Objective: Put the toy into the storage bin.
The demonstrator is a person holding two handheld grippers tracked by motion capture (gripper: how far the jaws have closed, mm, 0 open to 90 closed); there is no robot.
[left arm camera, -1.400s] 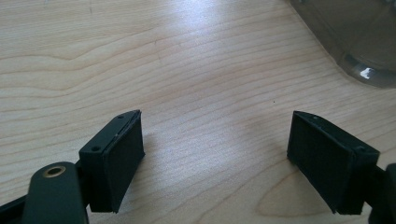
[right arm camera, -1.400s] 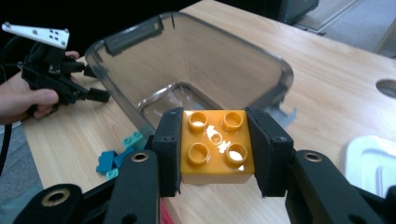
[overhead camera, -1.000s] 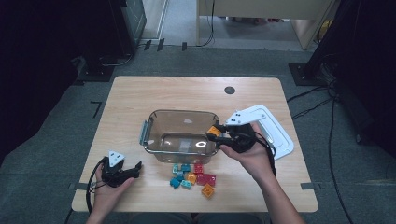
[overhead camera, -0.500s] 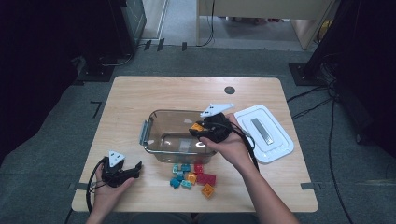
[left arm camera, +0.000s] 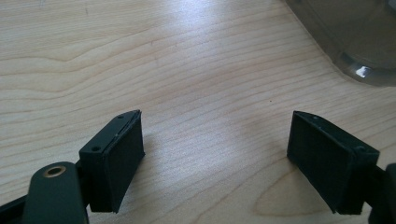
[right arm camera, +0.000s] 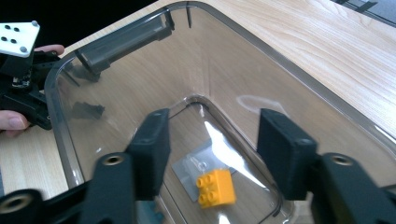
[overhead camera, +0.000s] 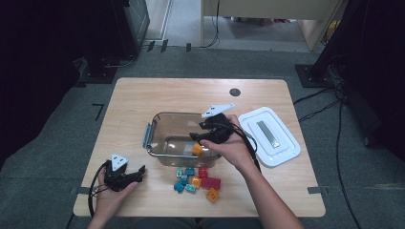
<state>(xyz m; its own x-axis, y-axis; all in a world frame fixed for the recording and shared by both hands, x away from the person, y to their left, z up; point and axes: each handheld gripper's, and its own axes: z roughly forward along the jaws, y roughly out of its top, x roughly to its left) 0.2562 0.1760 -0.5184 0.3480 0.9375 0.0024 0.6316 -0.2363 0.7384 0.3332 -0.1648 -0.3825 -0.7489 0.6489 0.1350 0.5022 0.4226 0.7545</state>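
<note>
Right tongs (right arm camera: 212, 140) have just been opening, orange brick (right arm camera: 215, 187) dropped free into the container (overhead camera: 157, 125); lift straight out. Left tongs (left arm camera: 217, 158) gape empty.

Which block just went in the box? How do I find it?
Look at the clear plastic box in the middle of the wooden table. One orange block lies on its bottom, the only block inside; the others sit in a pile outside.

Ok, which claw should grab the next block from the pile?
Probably the right claw: open, its orange block dropped in the container, just behind the pile. The left claw rests farther off.
</note>
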